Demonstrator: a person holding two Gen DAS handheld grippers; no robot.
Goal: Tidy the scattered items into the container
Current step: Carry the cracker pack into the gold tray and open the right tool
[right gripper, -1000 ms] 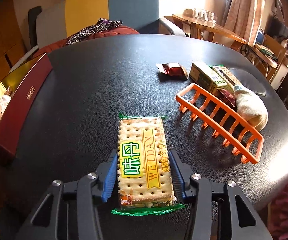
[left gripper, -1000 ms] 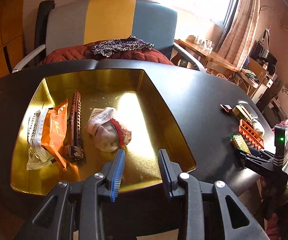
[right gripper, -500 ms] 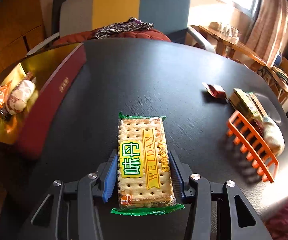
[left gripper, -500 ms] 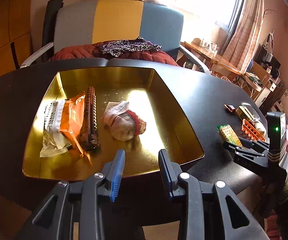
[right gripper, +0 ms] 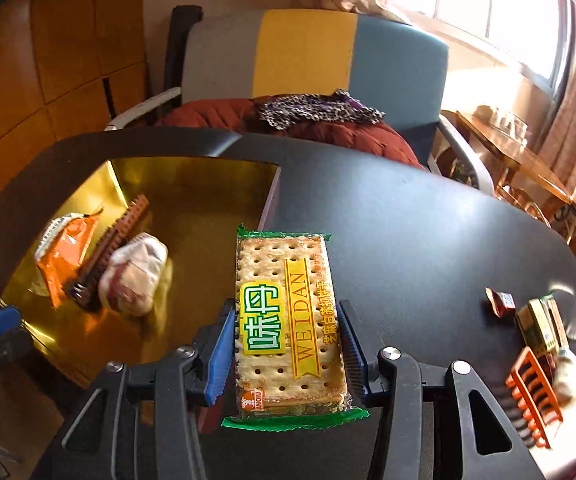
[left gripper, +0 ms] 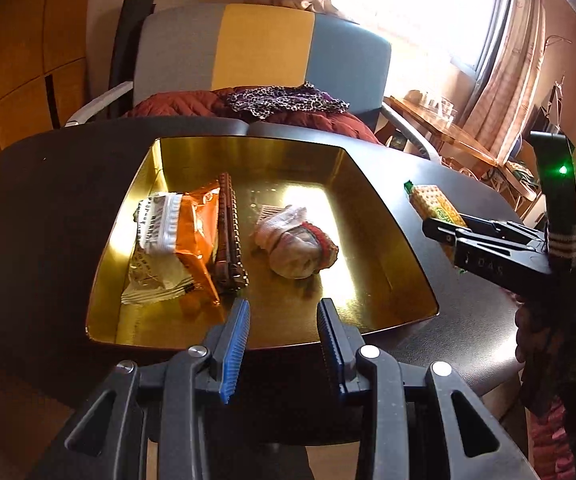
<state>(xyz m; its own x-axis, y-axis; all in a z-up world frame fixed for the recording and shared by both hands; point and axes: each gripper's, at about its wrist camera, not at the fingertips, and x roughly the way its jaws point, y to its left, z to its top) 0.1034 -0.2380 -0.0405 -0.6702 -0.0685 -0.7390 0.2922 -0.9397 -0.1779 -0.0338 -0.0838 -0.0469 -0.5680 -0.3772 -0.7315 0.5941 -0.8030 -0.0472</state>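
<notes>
My right gripper [right gripper: 286, 308] is shut on a green-edged pack of crackers [right gripper: 288, 320], held above the black table just right of the gold tray [right gripper: 191, 184]. In the left wrist view the pack [left gripper: 432, 200] and right gripper [left gripper: 428, 226] hang beside the tray's right rim [left gripper: 392, 216]. The tray holds an orange snack packet [left gripper: 195, 232], a white packet [left gripper: 155, 224], a brown toothed bar [left gripper: 229, 232] and a rolled sock [left gripper: 296, 244]. My left gripper [left gripper: 283, 304] stands open over the tray's near rim with nothing between its fingers.
At the table's right end lie an orange rack [right gripper: 532, 396], a small red packet [right gripper: 500, 302], a green box [right gripper: 540, 324] and a pale sock [right gripper: 568, 372]. A chair with a red cushion [left gripper: 191, 104] stands behind the table. The table's near edge is close below both grippers.
My right gripper has carried the cracker pack leftward and up, from beside the orange rack to the tray's right rim. The left gripper has drawn back a little from the tray.
</notes>
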